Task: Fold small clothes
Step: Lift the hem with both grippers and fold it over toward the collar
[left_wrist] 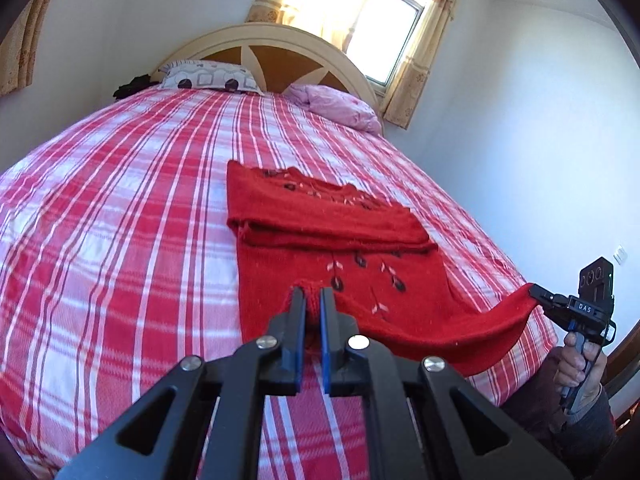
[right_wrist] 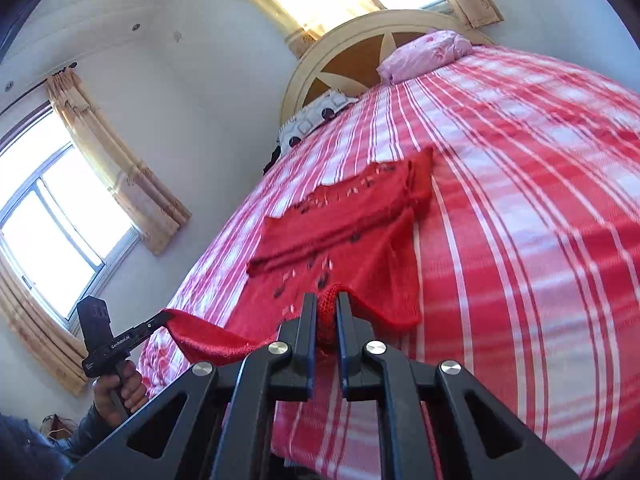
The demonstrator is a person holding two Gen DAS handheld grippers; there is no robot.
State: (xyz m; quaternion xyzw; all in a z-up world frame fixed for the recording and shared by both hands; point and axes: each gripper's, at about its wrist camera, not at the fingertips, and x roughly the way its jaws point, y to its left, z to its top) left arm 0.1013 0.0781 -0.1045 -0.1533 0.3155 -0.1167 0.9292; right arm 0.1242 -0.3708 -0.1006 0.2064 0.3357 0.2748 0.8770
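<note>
Item: red knitted sweater (left_wrist: pixel 340 240), small, with dark and pale flower embroidery. It lies on the red-and-white checked bedspread (left_wrist: pixel 120 240), toward the foot of the bed. The upper part, sleeves folded across, rests flat at 12 o'clock from the left gripper; the hem edge is lifted clear of the spread.

Left gripper (left_wrist: pixel 311 300): black frame, blue-lined fingers; jaws clamped on the hem at one corner, the knit bunched between them. In the right wrist view this same gripper (right_wrist: pixel 162 316) shows at 9 o'clock, gripped by a hand (right_wrist: pixel 120 388).

Right gripper (right_wrist: pixel 325 304): same build; jaws clamped on a bunched fold of hem. In the left wrist view it (left_wrist: pixel 536 292) shows at 3 o'clock, pinching the far hem corner, with the hand (left_wrist: pixel 580 364) below it. The hem hangs slack in a curve between the two grips.

Setting: curved cream headboard (left_wrist: pixel 272 44) at 12 o'clock; grey patterned pillow (left_wrist: pixel 208 76) at 11 o'clock; crumpled pink pillow or quilt (left_wrist: pixel 336 106) at 1 o'clock, the view too coarse to say which. A dark bundle (left_wrist: pixel 132 86) sits beside the grey pillow. Window (left_wrist: pixel 388 36) with yellow curtains (left_wrist: pixel 424 52) behind the headboard.
</note>
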